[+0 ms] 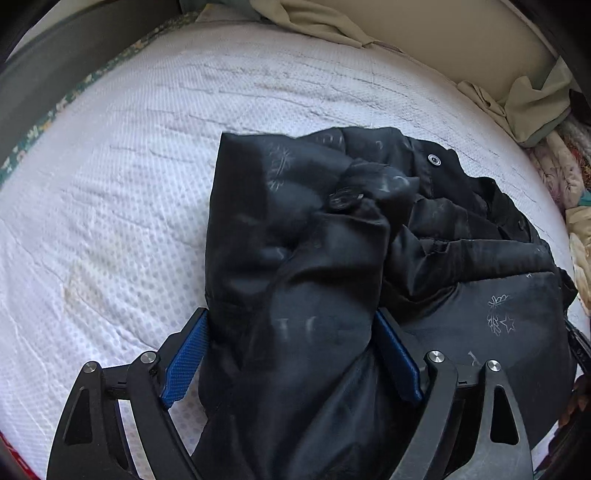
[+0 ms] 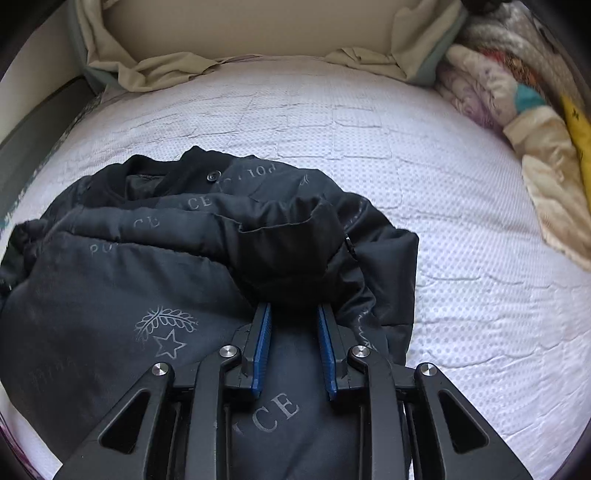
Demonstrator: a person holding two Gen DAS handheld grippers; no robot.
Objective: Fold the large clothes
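The black padded jacket with faint grey "POLICE" lettering and a leaf-and-star emblem point(image 2: 162, 288) is bunched up on the white dotted quilted mattress cover of the bed point(image 2: 461, 258), sitting toward the near side and already folded over on itself in thick, lumpy layers. In the right wrist view a sleeve lies across the top of the bundle, cuff opening facing the camera, and a dark snap button shows up by the collar at the far edge. From the left wrist view the same jacket point(image 1: 332, 240) has a silver snap near its far right corner and another fat roll of fabric running down toward the camera.

The left hand-held gripper point(image 1: 291, 328) has its blue-padded fingers point(image 1: 186, 358) spread wide, straddling that thick roll of jacket, which fills the gap between them; hard to tell if the pads actually press on it or just sit beside it. The right hand-held gripper point(image 2: 293, 317) has its blue pads much closer together, tips tucked under the sleeve cuff, with jacket fabric between them, though a real pinch can't be made out.

Further out, crumpled beige sheets point(image 2: 166, 70) lie along the far edge by a cream headboard point(image 2: 251, 33), and a pile of patterned bedding point(image 2: 509, 103) sits at the far right.
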